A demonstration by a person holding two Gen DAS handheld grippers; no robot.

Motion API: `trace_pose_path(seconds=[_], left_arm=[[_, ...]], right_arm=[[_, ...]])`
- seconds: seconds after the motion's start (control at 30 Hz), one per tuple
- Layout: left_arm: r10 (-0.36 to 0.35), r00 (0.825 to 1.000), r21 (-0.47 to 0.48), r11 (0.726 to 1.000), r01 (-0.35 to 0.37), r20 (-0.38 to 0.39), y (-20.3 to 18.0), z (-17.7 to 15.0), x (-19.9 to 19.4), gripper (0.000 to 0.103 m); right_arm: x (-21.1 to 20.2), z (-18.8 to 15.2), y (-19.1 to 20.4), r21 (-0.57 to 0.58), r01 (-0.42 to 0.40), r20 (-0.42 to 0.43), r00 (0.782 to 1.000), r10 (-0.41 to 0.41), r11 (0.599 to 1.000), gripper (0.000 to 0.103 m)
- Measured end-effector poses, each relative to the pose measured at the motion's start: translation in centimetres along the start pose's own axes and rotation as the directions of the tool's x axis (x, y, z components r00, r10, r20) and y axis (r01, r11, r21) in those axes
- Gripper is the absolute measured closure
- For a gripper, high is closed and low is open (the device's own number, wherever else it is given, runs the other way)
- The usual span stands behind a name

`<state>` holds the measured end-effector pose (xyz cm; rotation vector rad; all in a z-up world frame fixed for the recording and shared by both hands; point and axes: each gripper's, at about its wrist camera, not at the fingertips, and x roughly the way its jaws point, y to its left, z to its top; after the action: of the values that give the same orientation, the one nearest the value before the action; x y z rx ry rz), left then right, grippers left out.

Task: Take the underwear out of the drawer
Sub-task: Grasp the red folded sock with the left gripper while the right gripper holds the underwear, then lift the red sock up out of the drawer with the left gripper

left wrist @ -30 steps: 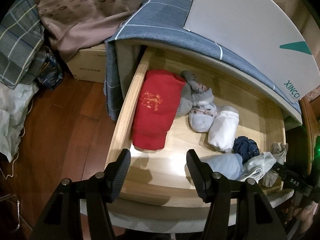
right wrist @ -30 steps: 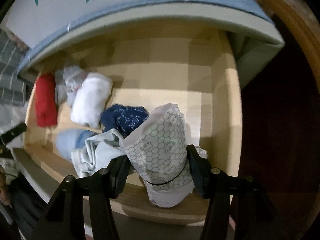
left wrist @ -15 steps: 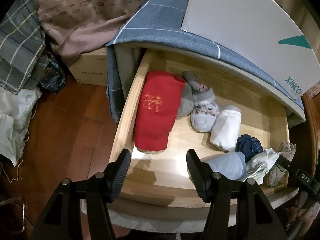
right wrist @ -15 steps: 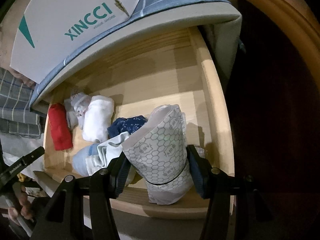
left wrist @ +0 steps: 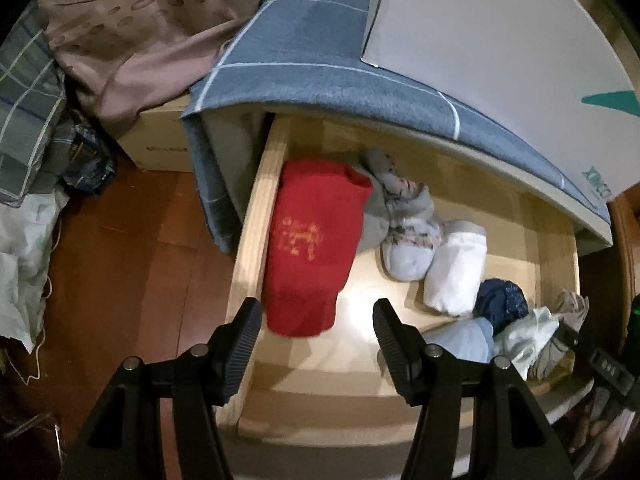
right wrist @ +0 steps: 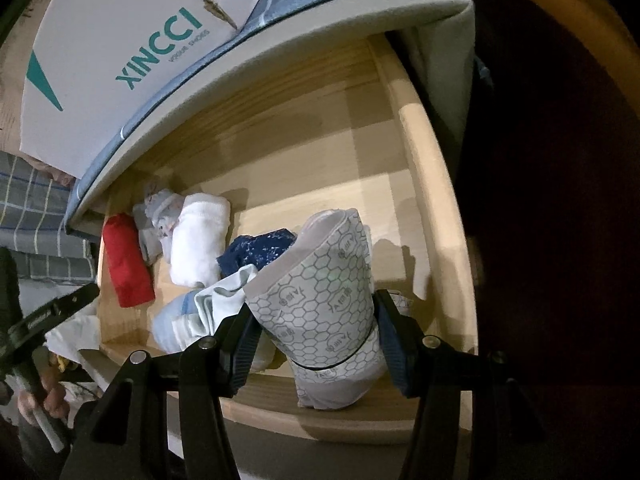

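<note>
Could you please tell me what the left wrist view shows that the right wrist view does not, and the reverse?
Only the left wrist view shows the reddish wooden floor, the brown spotted fabric over a cardboard box, and the open left hand-held gripper hovering above the drawer.

Only the right wrist view shows the right hand-held gripper shut on the white hexagon-patterned underwear, and the teal lettering on the white box.

Both show the pale wooden drawer, the red folded garment, the white rolled garment and the navy speckled garment.
</note>
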<state>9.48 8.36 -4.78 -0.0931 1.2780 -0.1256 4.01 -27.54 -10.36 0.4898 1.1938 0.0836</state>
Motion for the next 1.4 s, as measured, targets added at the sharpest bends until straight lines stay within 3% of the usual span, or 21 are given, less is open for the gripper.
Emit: trace_pose_path(seconds=[0.57,0.6,0.67,0.73,1.07,1.2,1.4], left_arm=[[0.143,0.988,0.123,0.983,-0.136,-0.050,-3.0,2.6,5.7,0.043],[0.144,0.988,0.123,0.983,-0.136,-0.058,-3.3,2.4,6.1,0.045],[0.151,0.984,0.114,0.984,-0.140,-0.098,-2.9,2.3,7.1,0.064],[0.129,0.985,0.096,0.988,-0.118,-0.114,-2.7,2.3,7.3,0.070],[0.123,0.975,0.188,0.978,-0.088,-0.185,-4.4,-0.2,6.8,0.076],[0.124,0.965,0.270,0.961,-0.059,-0.232,-5.6,-1.9,6.6,0.076],[0.177,0.953,0.444,0.895,-0.051,-0.246,-8.1,-4.3,6.5,0.071]], right_arm=[[0.4,0.1,-0.1,0.008,-0.030,-0.021,0.999,0.031,1.000,0.051],[0.4,0.1,-0.1,0.008,-0.030,-0.020,0.999,0.031,1.000,0.051],[0.5,0.1,-0.1,0.010,-0.034,-0.020,0.999,0.034,0.999,0.051],[0.5,0.1,-0.1,0.012,-0.036,-0.022,0.999,0.036,0.999,0.051],[0.5,0.2,-0.1,0.015,-0.042,-0.020,0.999,0.042,0.999,0.051],[0.5,0.2,-0.1,0.017,-0.042,-0.019,0.999,0.043,0.999,0.051],[0.5,0.3,-0.1,0.015,-0.043,-0.020,0.999,0.043,0.999,0.051]])
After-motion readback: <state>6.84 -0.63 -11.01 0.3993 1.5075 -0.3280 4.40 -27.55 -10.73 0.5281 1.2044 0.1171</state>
